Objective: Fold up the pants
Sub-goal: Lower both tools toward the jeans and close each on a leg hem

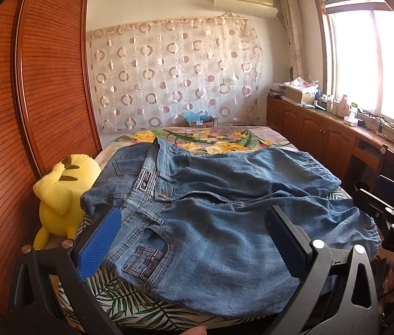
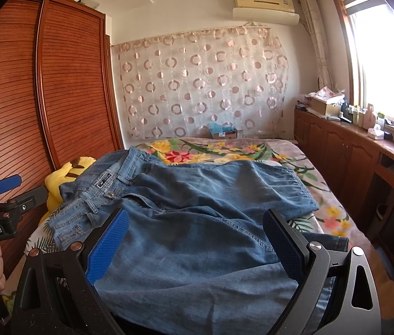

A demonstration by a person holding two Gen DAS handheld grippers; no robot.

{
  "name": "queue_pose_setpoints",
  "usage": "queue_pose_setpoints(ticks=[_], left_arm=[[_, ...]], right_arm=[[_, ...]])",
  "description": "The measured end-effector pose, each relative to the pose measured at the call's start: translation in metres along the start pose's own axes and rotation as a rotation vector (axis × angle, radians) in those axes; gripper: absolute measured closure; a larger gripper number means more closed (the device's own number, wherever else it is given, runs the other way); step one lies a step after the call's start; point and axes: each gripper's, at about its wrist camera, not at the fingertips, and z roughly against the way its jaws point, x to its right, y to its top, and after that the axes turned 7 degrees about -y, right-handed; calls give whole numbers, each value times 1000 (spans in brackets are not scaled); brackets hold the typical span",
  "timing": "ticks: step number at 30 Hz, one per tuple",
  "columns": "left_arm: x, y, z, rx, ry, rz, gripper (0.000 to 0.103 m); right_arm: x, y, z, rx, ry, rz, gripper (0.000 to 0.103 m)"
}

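A pair of blue jeans (image 1: 213, 203) lies spread on the bed, waistband to the left, legs running right. It also shows in the right wrist view (image 2: 197, 212). My left gripper (image 1: 194, 223) is open and empty, hovering over the near waist and pocket area. My right gripper (image 2: 197, 229) is open and empty, above the near leg. The left gripper appears at the left edge of the right wrist view (image 2: 4, 192), and the right gripper at the right edge of the left wrist view (image 1: 392, 206).
A yellow plush toy (image 1: 60, 192) sits at the bed's left edge against the wooden wardrobe (image 1: 29, 97). The floral bedspread (image 1: 210, 136) extends beyond the jeans. A cardboard box (image 1: 199, 120) stands at the head. A wooden cabinet (image 1: 322, 128) with clutter runs along the right under the window.
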Motion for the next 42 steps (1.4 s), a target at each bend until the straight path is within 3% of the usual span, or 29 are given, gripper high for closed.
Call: queue_pose_setpoints(ticks=[22, 40, 42], left_arm=[[-40, -42, -43, -117, -3, 37, 0], [-124, -55, -78, -198, 117, 48, 1], [-133, -57, -84, -213, 115, 53, 5]], right_arm=[[18, -10, -15, -88, -22, 36, 9], [51, -13, -13, -155, -106, 17, 14], [50, -14, -12, -163, -106, 18, 14]])
